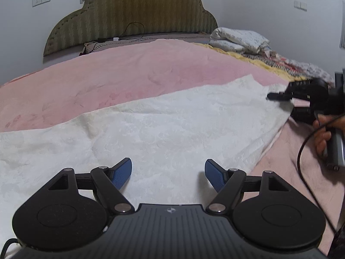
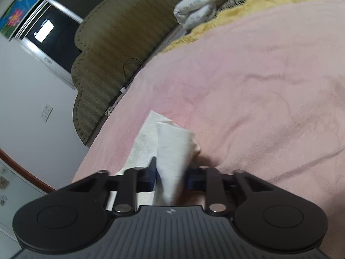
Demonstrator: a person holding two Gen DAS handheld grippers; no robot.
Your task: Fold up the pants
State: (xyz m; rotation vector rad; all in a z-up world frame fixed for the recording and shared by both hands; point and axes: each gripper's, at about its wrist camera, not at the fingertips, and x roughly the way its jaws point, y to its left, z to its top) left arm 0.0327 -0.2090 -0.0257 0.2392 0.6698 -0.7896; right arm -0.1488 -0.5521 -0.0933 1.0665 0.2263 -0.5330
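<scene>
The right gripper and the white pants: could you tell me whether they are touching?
Touching. The right wrist view shows a bunch of the white pants pinched between the fingers of the right gripper.

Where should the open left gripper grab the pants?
Probably the near edge of the pants, just ahead of the left gripper, coming in low and forward. The cloth lies flat there; the right gripper already pinches the far-right end.

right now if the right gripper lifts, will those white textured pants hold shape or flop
Probably flop: the white textured pants already bunch into a soft cone between the right gripper fingers. They likely drag on the fuzzy pink blanket, where they lie rumpled.
</scene>
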